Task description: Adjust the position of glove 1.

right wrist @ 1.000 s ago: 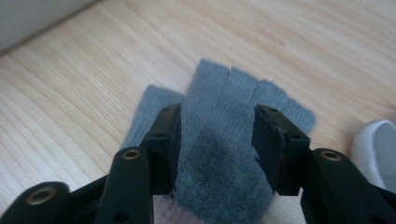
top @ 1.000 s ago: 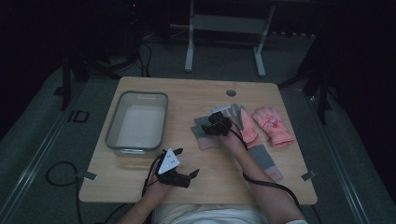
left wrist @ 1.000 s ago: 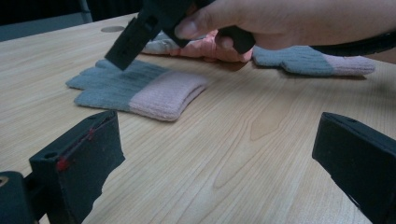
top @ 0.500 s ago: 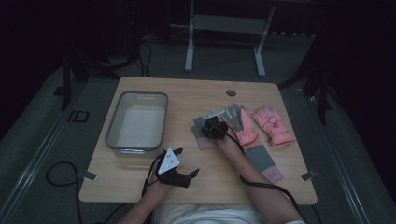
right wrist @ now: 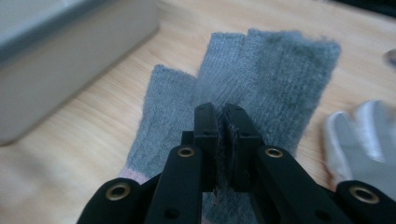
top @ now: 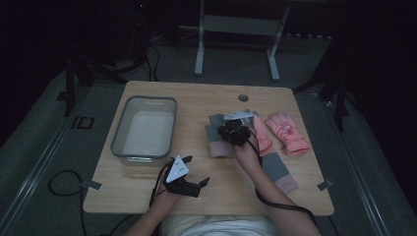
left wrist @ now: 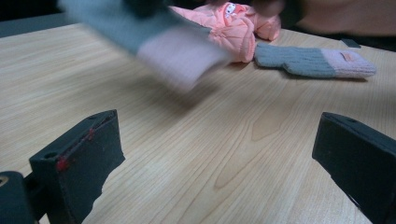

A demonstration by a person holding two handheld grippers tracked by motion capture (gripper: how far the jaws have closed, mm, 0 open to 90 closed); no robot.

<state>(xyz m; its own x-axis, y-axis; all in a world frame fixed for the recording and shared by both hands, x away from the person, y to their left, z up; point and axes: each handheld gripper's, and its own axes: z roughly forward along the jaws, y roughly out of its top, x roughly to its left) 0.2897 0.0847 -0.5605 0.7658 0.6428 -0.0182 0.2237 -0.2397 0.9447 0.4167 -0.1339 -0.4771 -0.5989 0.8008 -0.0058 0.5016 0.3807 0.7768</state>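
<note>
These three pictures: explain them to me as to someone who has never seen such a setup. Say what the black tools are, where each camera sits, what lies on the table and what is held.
A person sits at a light wooden table with a hand-held black two-jaw gripper in each hand. The high view looks down from above the person. The other two cameras ride on the grippers and look along their jaws.

The left gripper waits near the table's front edge, jaws wide apart and holding nothing. The right gripper has its jaws pinched on a grey knitted fingerless glove with a pink cuff.

Also on the table: a clear rectangular plastic tub, a pair of padded pink winter gloves, and a second grey knitted glove with a pink cuff near the right forearm.
</note>
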